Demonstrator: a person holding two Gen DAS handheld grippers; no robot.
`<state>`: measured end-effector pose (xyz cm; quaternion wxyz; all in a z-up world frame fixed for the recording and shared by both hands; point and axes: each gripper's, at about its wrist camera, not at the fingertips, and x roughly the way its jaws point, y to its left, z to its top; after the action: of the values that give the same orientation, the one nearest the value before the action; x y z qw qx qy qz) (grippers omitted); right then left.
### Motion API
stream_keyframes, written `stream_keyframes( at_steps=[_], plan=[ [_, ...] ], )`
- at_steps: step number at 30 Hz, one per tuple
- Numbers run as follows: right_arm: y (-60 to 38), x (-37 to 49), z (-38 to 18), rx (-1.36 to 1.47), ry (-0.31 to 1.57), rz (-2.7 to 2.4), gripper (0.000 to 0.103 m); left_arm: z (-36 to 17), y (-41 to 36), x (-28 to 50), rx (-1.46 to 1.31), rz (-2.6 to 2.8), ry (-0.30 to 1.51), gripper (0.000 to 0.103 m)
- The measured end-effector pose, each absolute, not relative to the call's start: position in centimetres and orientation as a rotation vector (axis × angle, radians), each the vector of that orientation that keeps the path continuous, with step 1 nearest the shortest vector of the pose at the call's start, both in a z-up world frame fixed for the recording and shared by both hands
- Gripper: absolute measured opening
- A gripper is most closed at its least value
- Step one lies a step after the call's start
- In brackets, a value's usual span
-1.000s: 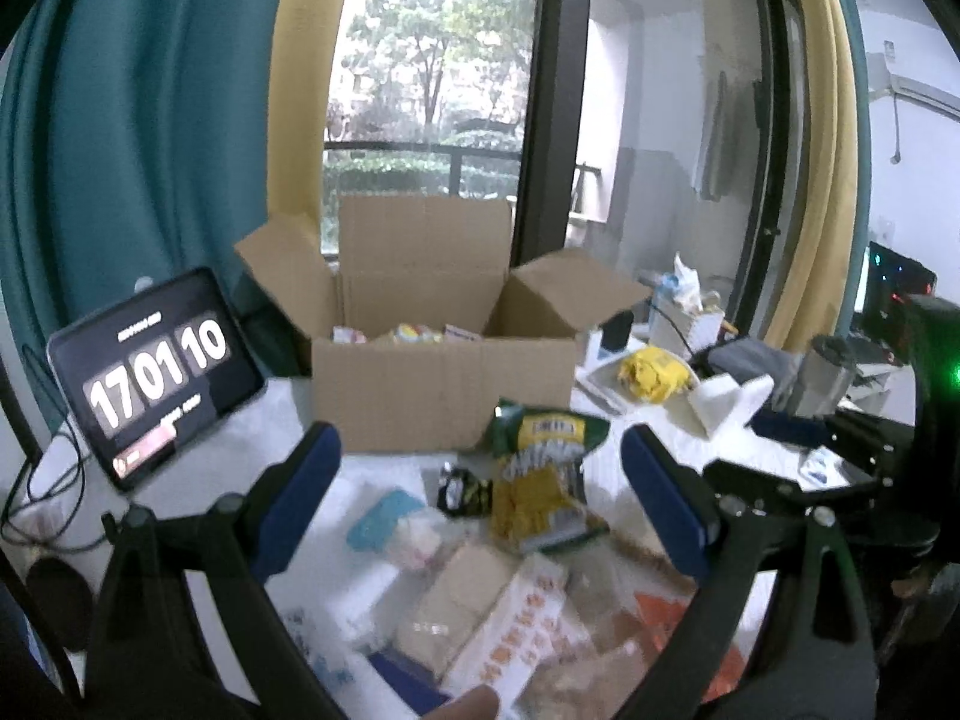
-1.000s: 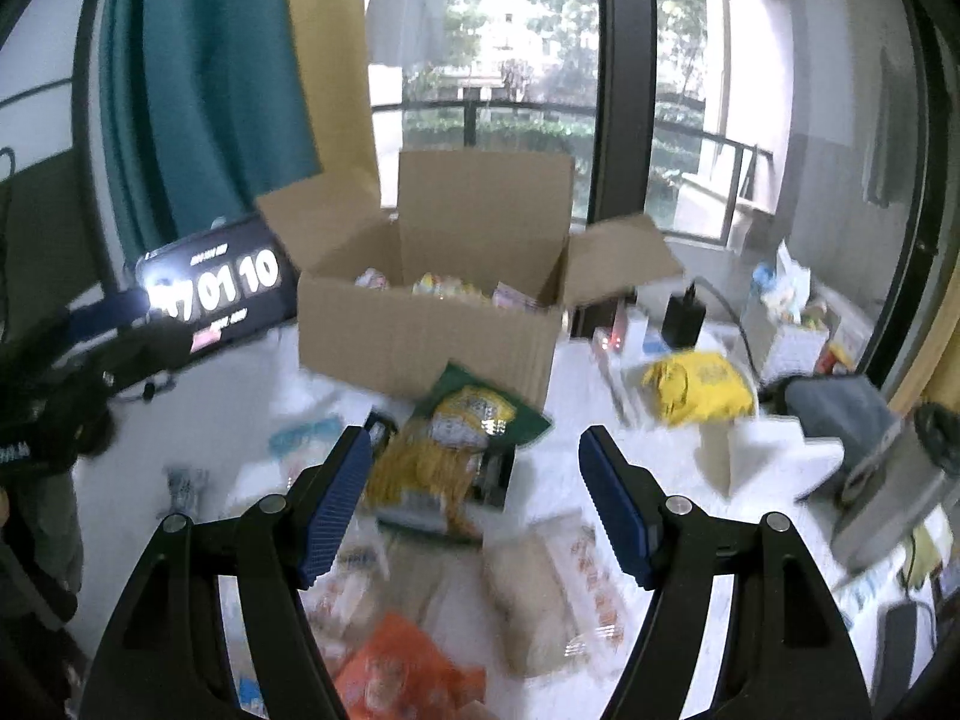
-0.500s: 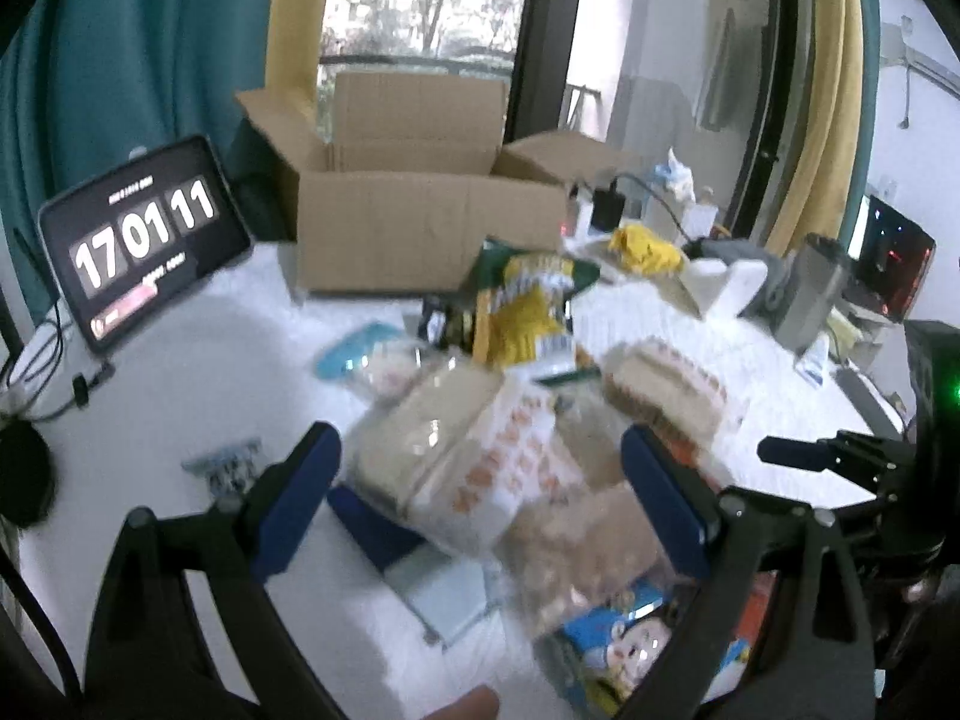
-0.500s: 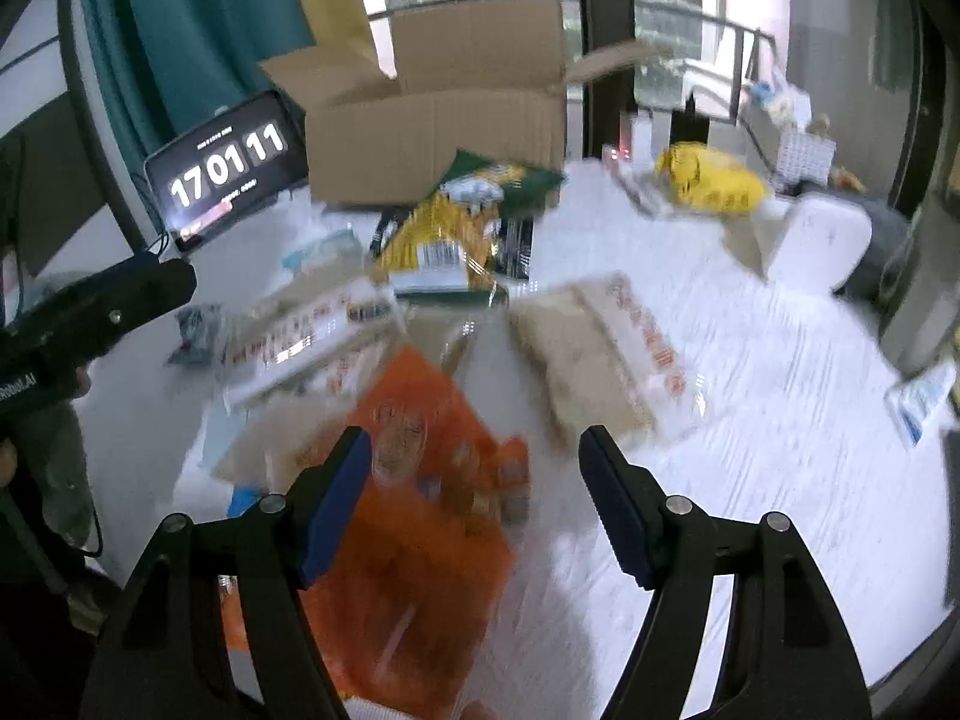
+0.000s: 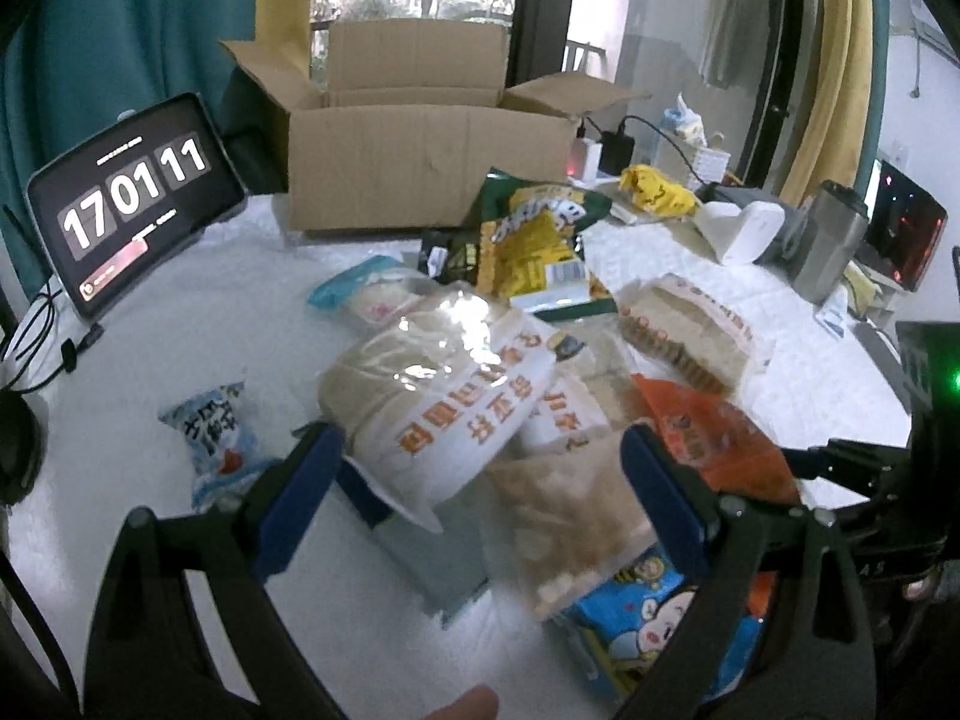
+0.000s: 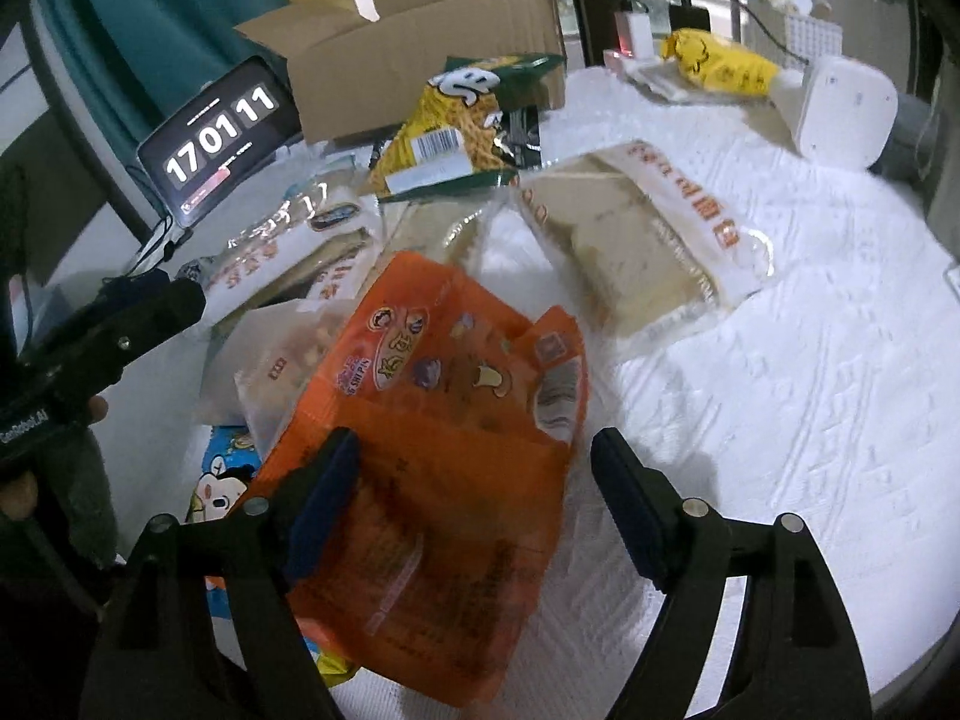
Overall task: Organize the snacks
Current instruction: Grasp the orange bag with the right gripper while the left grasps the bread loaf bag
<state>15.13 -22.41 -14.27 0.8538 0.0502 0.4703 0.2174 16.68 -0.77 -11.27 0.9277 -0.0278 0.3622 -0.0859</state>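
Between the right gripper (image 6: 474,501) fingers lies the orange bag (image 6: 444,420); jaws have just been closing but the pads do not press it yet, so nothing is grasped. Risk: the slippery foil may slide out, or the clear bag (image 6: 282,360) beside it gets pinched too. Left gripper (image 5: 480,480) is wide apart over the white bag (image 5: 444,402), w/ other packs touching underneath, so a grab may drag neighbours. Farther, the chips (image 5: 534,240) lean by the box (image 5: 420,162), where snacks probably go; a swing could hit the clock (image 5: 135,198).
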Motion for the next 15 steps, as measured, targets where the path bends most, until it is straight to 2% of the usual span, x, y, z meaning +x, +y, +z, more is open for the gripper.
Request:
stream_keyframes(
  at_steps=[2,3,8,15],
  plan=[
    [-22.3,15.2,-14.3,0.093,0.984,0.462,0.065,-11.4,-0.8,17.1,-0.05,-0.171,0.747,0.095],
    [-22.1,15.2,-14.3,0.075,0.98,0.458,0.057,-11.4,-0.8,17.3,-0.045,-0.167,0.747,0.095],
    [-22.0,15.1,-13.9,0.039,0.958,0.468,0.046,-11.0,-0.7,18.1,-0.027,-0.151,0.748,0.095],
    [-22.6,15.7,-12.2,0.007,0.904,0.45,0.042,-11.1,-0.3,20.2,0.006,-0.155,0.765,0.095]
  ],
)
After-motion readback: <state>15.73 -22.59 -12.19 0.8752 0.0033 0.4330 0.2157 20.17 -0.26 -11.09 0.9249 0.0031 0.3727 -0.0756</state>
